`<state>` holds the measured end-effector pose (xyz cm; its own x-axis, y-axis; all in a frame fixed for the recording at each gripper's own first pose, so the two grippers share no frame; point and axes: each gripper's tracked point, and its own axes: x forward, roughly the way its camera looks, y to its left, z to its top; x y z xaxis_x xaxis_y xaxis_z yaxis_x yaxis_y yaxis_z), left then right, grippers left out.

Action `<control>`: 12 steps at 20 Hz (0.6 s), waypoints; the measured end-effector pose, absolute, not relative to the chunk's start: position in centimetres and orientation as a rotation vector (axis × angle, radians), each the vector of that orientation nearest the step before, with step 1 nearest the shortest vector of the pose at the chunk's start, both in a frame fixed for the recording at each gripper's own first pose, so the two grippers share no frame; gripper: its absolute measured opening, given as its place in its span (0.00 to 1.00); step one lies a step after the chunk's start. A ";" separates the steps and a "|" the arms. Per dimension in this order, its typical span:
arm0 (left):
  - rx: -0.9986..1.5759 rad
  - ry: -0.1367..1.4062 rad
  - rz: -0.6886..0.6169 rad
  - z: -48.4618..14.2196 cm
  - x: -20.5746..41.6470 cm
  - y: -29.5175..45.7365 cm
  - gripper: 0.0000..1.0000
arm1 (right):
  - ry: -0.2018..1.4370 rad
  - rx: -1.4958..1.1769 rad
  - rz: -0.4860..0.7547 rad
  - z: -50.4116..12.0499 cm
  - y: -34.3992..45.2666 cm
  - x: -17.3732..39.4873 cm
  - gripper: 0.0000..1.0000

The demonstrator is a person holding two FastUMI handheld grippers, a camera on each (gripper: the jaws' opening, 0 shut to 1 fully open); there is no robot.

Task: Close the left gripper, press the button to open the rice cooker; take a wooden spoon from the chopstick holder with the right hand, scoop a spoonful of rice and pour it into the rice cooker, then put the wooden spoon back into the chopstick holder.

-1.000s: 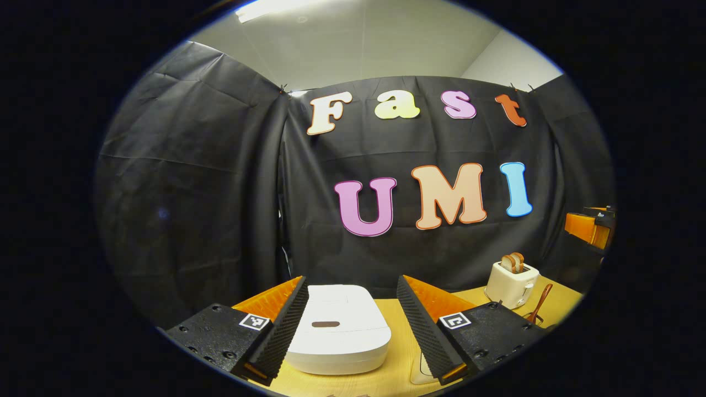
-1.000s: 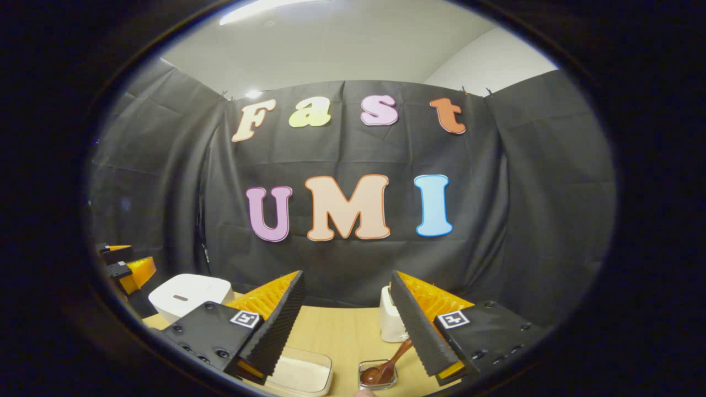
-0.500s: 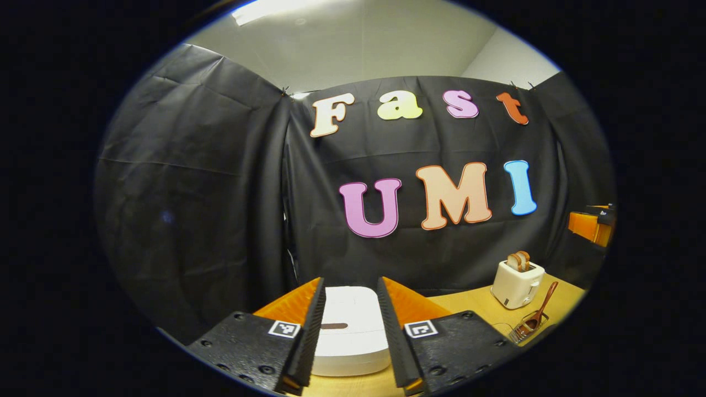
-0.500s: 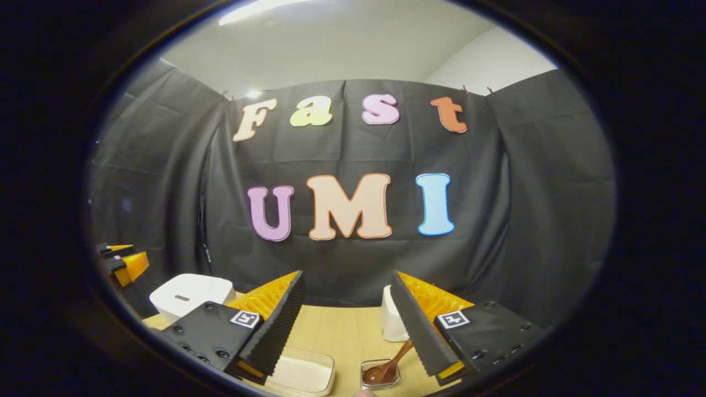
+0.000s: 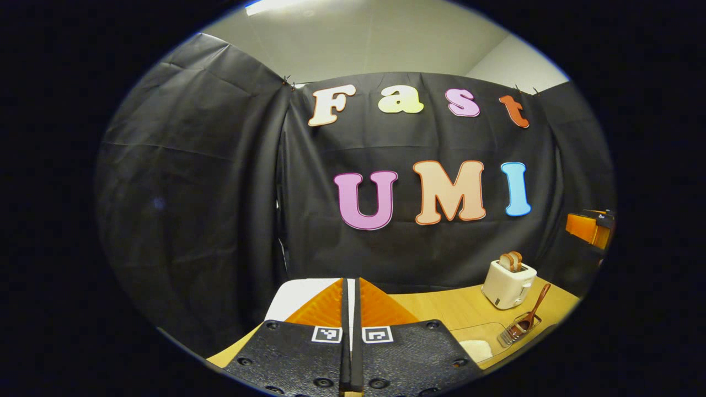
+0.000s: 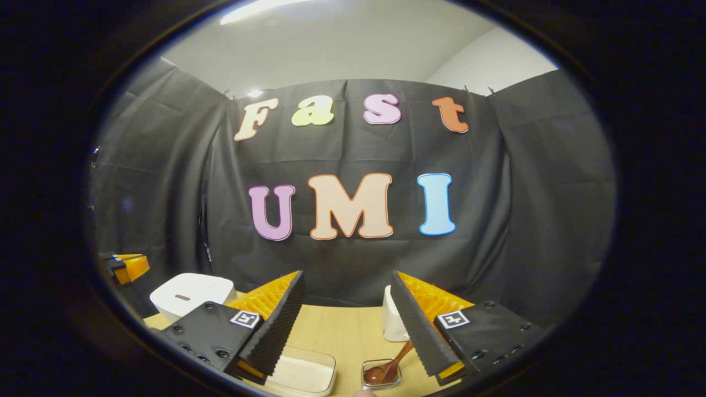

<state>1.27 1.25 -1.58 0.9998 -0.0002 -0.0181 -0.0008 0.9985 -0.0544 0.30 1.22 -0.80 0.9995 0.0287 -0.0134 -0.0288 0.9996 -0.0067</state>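
Opening step of the task. My left gripper [image 5: 351, 309] is clenched, its two fingers pressed together with nothing between them, and it points over the white rice cooker [image 5: 298, 295], which lies just behind the fingers at 6 o'clock in the left gripper view. In the right gripper view the rice cooker [image 6: 190, 292] sits at 8 o'clock, lid down, its dark button [image 6: 182, 298] showing on top.

My right gripper [image 6: 347, 325] is released, fingers spread wide and empty, above the desk [image 6: 342, 331]. The wooden spoon [image 6: 389, 366] leans in the chopstick holder [image 6: 380, 375] at 6 o'clock, just inside the right finger; the clear container of rice [image 6: 303, 372] lies beside it toward 7 o'clock. A white toaster [image 5: 507, 284] stands at 4 o'clock in the left gripper view.

Judgement: closing is done; pressing is not. The next move calls for lowering the closed tips squarely onto the button, which the fingers hide in the left gripper view.
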 end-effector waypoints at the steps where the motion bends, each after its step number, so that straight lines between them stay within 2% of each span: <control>1: -0.060 0.018 0.010 -1.8 1.6 1.8 0.00 | 0.014 -0.010 0.030 -0.9 1.4 0.3 1.00; 7: -0.065 0.046 0.053 -3.8 4.0 4.7 0.00 | 0.022 -0.023 0.025 -1.1 1.7 0.4 1.00; 12: -0.109 0.119 0.035 -7.4 6.3 5.8 0.00 | 0.024 -0.045 0.005 -1.0 1.9 0.2 1.00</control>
<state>6.30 5.80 -7.37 0.9923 0.0284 -0.1206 -0.0413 0.9935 -0.1061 0.25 1.85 -0.97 0.9997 0.0046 -0.0245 -0.0057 0.9990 -0.0447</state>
